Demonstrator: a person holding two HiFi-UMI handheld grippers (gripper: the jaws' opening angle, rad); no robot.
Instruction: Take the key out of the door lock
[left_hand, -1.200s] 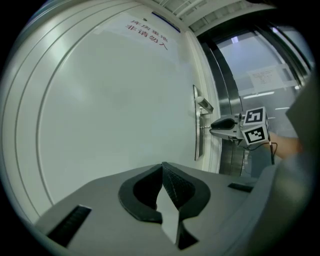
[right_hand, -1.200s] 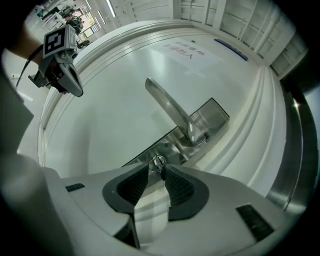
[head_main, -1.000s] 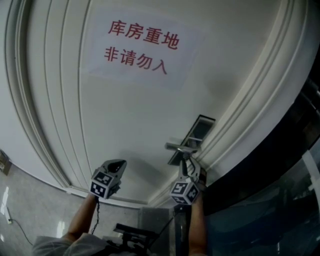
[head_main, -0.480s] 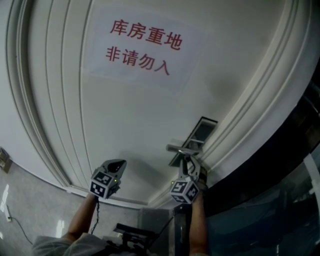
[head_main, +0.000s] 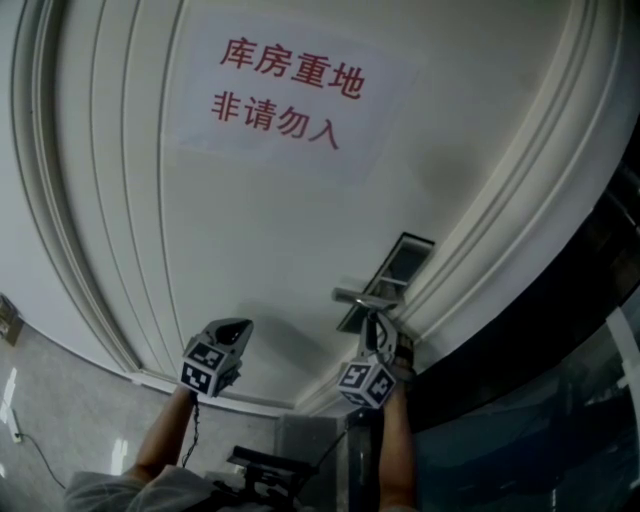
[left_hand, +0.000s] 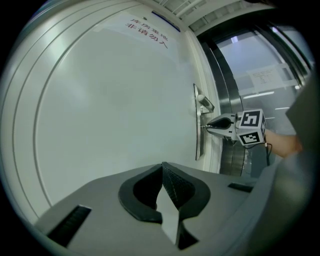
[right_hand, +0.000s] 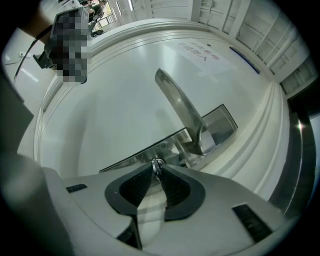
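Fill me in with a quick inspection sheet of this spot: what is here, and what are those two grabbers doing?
Surface: white panelled door, upright; no table in view.
Job's things: key sits in the metal lock plate, below the lever handle.
Clutter: nothing seen.
Grippers: right gripper has just been closing its jaws, with the key's head pinched between the tips; left gripper is shut and empty, away from the lock.
Cables: thin dark cable beside the left forearm.
Surroundings: paper sign with red print on the door; dark glass panel to the door's right.
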